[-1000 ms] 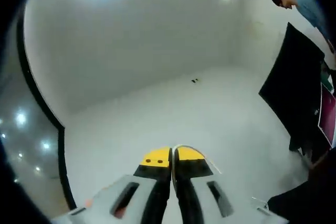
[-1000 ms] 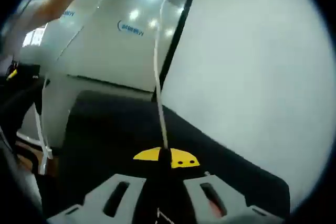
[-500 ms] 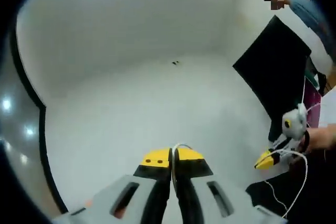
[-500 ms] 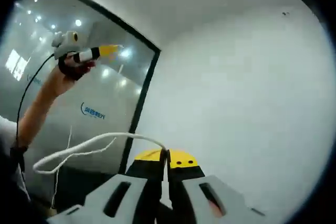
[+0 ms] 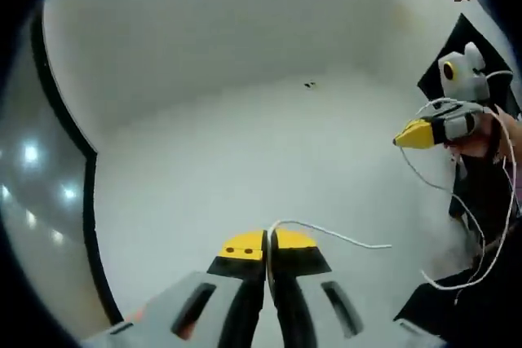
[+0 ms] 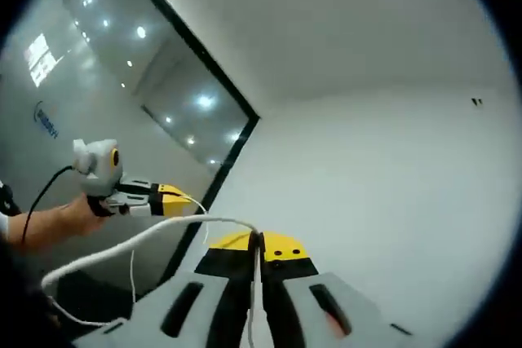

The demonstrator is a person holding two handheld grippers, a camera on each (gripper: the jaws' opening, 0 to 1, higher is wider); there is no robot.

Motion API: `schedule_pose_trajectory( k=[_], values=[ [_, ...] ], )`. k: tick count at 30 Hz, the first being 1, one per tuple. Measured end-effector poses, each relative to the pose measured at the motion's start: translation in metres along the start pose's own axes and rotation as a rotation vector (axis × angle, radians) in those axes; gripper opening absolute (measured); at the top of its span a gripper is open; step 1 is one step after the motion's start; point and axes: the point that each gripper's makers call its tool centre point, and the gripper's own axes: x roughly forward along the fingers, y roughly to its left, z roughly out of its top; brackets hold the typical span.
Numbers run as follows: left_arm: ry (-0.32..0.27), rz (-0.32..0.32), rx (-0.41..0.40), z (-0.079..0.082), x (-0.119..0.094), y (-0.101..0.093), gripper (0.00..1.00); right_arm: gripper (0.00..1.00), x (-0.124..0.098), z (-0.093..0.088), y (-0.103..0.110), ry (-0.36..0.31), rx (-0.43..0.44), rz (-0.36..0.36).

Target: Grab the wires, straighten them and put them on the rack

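My left gripper (image 5: 267,242) has its yellow-tipped jaws shut on a thin white wire (image 5: 342,239) that curves off to the right. In the left gripper view the right gripper (image 5: 401,141) hangs at the upper right in a person's hand (image 5: 492,126), with loose loops of the wire below it. My right gripper (image 6: 258,243) is shut on the same white wire (image 6: 139,238), which sags away to the left. In the right gripper view the left gripper (image 6: 196,204) points right at mid-left, held by a hand (image 6: 77,216).
A plain white wall (image 5: 245,136) lies behind both views. A glass partition with a dark frame (image 6: 204,63) runs along the left, reflecting ceiling lights. A black panel (image 5: 481,38) stands at the far right of the left gripper view.
Both cameras have swung. The two grippers have come closer together, the right one now higher in the left gripper view, and the wire between them hangs in slack loops.
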Motion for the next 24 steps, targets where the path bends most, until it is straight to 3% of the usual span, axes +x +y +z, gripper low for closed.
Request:
schedule_pose_trajectory(
  k=[2, 4, 6, 9, 10, 14, 19, 20, 21, 22, 23, 24],
  values=[
    [0.055, -0.028, 0.025, -0.018, -0.007, -0.003, 0.00, 0.01, 0.008, -0.015, 0.019, 0.016, 0.014, 0.030],
    [0.114, -0.048, 0.072, -0.038, -0.019, -0.009, 0.00, 0.01, 0.023, -0.044, 0.040, 0.080, 0.020, 0.079],
    [0.167, -0.096, 0.088, -0.058, -0.029, -0.020, 0.00, 0.01, 0.035, -0.066, 0.057, 0.110, 0.130, 0.122],
    [0.241, -0.207, 0.054, -0.087, -0.047, -0.050, 0.00, 0.01, 0.044, -0.091, 0.080, 0.148, 0.196, 0.181],
    [0.276, -0.260, 0.061, -0.102, -0.058, -0.070, 0.00, 0.01, 0.043, -0.102, 0.093, 0.170, 0.212, 0.210],
    [0.347, -0.341, 0.092, -0.145, -0.092, -0.118, 0.00, 0.01, 0.025, -0.145, 0.136, 0.244, 0.289, 0.292],
    [0.424, -0.476, 0.004, -0.196, -0.136, -0.183, 0.00, 0.01, -0.018, -0.241, 0.203, 0.414, 0.294, 0.414],
    [0.527, -0.507, -0.001, -0.213, -0.150, -0.192, 0.00, 0.01, -0.023, -0.263, 0.214, 0.415, 0.285, 0.416],
    [0.587, -0.514, 0.006, -0.231, -0.161, -0.197, 0.00, 0.01, -0.032, -0.283, 0.226, 0.465, 0.271, 0.435],
    [0.597, -0.572, 0.029, -0.245, -0.173, -0.208, 0.00, 0.01, -0.036, -0.301, 0.233, 0.485, 0.238, 0.439],
    [0.603, -0.592, -0.060, -0.259, -0.170, -0.218, 0.00, 0.01, -0.040, -0.317, 0.240, 0.510, 0.228, 0.449],
    [0.658, -0.586, -0.141, -0.283, -0.180, -0.222, 0.00, 0.01, -0.042, -0.329, 0.246, 0.528, 0.242, 0.447]
  ],
)
